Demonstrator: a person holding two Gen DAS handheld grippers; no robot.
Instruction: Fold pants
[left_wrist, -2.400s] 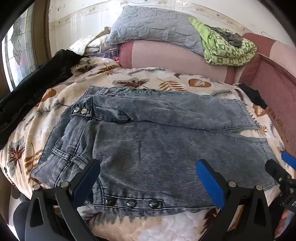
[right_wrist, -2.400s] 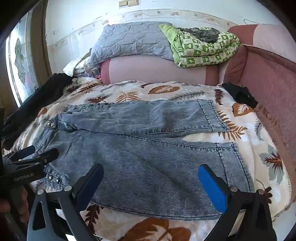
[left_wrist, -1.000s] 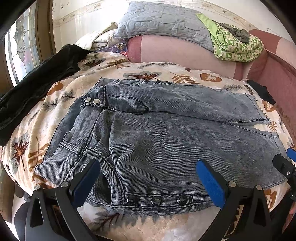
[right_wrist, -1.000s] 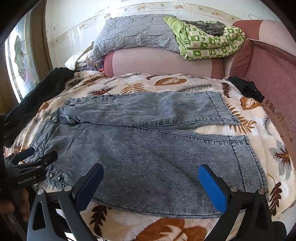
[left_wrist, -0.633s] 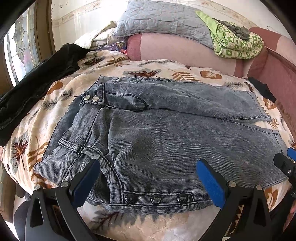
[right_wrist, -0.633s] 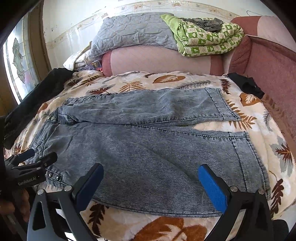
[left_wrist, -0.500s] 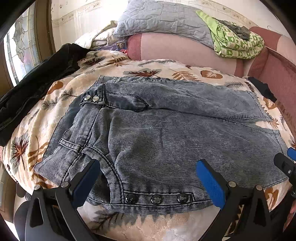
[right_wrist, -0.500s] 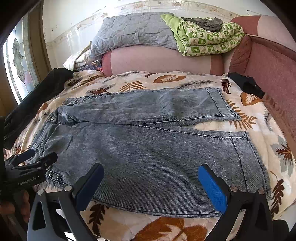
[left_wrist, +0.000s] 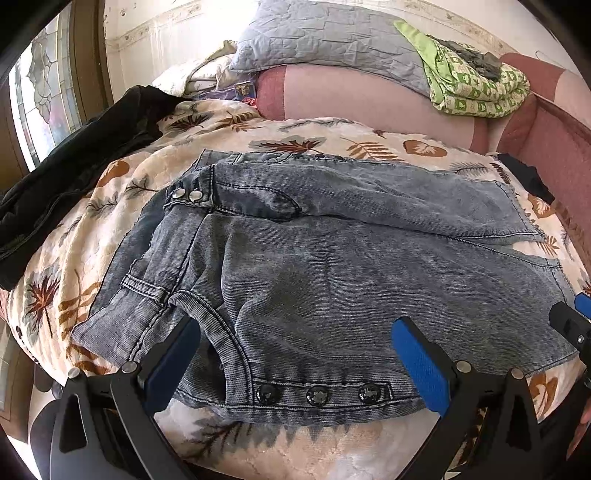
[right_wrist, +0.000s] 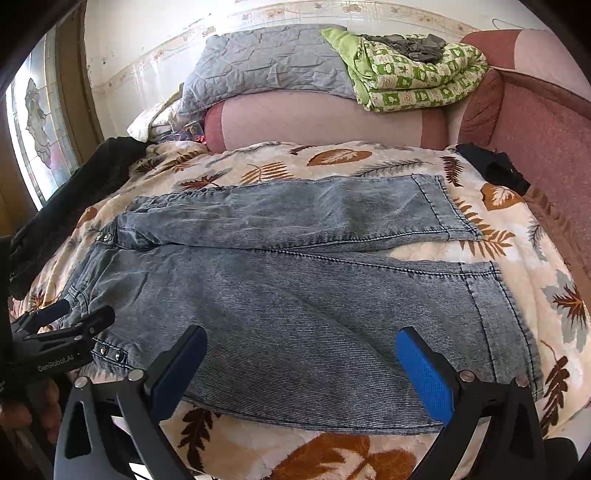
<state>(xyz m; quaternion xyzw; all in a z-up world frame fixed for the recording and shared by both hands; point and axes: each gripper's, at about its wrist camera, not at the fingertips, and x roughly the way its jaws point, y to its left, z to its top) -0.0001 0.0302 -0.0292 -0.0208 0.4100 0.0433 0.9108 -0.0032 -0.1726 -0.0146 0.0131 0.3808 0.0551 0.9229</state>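
Grey-blue denim pants (left_wrist: 332, 266) lie spread flat on a leaf-print blanket (left_wrist: 92, 206), waist to the left and both legs running right; they also show in the right wrist view (right_wrist: 295, 288). My left gripper (left_wrist: 295, 350) is open and empty, hovering over the near waistband with its row of three dark snaps (left_wrist: 317, 395). My right gripper (right_wrist: 299, 365) is open and empty above the near leg, close to its lower edge. The left gripper also shows at the left edge of the right wrist view (right_wrist: 66, 325).
A black garment (left_wrist: 74, 155) lies at the blanket's left side. A pink bolster (left_wrist: 369, 99) with a grey quilted pillow (left_wrist: 325, 40) and a green patterned blanket (left_wrist: 472, 85) stands behind. A small black cloth (right_wrist: 495, 166) lies by the red sofa arm (right_wrist: 546, 147).
Both grippers have stayed open and almost still over the past second. Compared with 2.4 s ago, the left gripper has come closer to the waistband.
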